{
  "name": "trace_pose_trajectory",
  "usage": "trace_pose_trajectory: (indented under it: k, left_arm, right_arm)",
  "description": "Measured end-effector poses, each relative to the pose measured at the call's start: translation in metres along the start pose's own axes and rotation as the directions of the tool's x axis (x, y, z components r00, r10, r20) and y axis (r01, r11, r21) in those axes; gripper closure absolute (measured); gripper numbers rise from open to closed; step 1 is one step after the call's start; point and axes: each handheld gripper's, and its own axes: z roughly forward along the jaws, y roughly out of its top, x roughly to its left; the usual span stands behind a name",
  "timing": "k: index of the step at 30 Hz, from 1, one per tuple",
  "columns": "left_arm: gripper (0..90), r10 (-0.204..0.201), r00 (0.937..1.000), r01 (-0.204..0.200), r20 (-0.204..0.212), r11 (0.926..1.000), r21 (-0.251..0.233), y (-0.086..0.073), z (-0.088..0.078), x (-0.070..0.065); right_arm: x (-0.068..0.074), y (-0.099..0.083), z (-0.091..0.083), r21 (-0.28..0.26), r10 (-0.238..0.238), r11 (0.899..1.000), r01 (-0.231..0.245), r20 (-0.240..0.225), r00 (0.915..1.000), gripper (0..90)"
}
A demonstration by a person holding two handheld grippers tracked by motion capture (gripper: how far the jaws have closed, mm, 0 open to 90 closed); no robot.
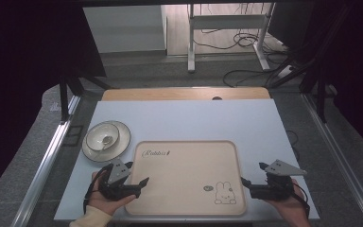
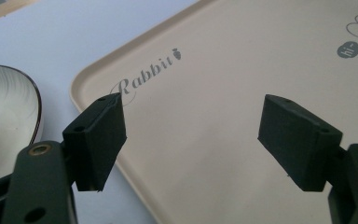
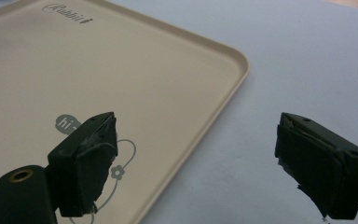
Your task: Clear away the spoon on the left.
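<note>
Your left gripper (image 1: 138, 173) has its jaws spread wide, holding nothing, and straddles the near left edge of the beige tray (image 1: 184, 161) — one jaw over the tray, the other just off it. Beyond that outer jaw sits a white bowl (image 1: 102, 136) on a plate (image 1: 121, 142). Your right gripper (image 1: 254, 176) is likewise wide apart and empty, straddling the tray's right rim — the rabbit drawing (image 1: 225, 194) lies just inside it.

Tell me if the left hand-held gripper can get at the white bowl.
Probably yes: the left hand-held gripper is open, and nothing stands between it and the white bowl on its round plate.
</note>
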Motion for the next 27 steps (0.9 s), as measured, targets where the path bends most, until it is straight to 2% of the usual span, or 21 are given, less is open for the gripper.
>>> trace_pose_trajectory:
  k: [5,15,18,27]
  left_arm:
    - [23.1,0.012,0.9999,-0.012,0.005,0.9999,-0.004,0.0008,0.0004,-0.0001]
    - [23.6,0.014,0.9998,-0.013,0.013,0.9996,-0.023,0.0003,-0.0027,0.0008]
    - [23.7,0.023,0.9997,-0.023,0.004,0.9994,-0.028,-0.0002,-0.0054,0.0004]
    - [24.6,0.008,0.9998,-0.009,-0.018,0.9993,-0.036,-0.0008,-0.0084,0.0022]
  right_arm:
    - [-0.0029,-0.0019,-0.0018,0.003,0.013,1.0,-0.013,0.015,0.9998,13.4]
    - [0.0011,0.001,0.0019,0.01,0.01,1.0,-0.01,0.007,0.9999,13.4]
    - [0.0018,0.0018,0.0029,0.01,0.005,1.0,-0.005,0.006,1.0,13.5]
    - [0.0012,0.0028,0.005,0.012,-0.015,1.0,0.015,-0.002,0.9999,13.4]
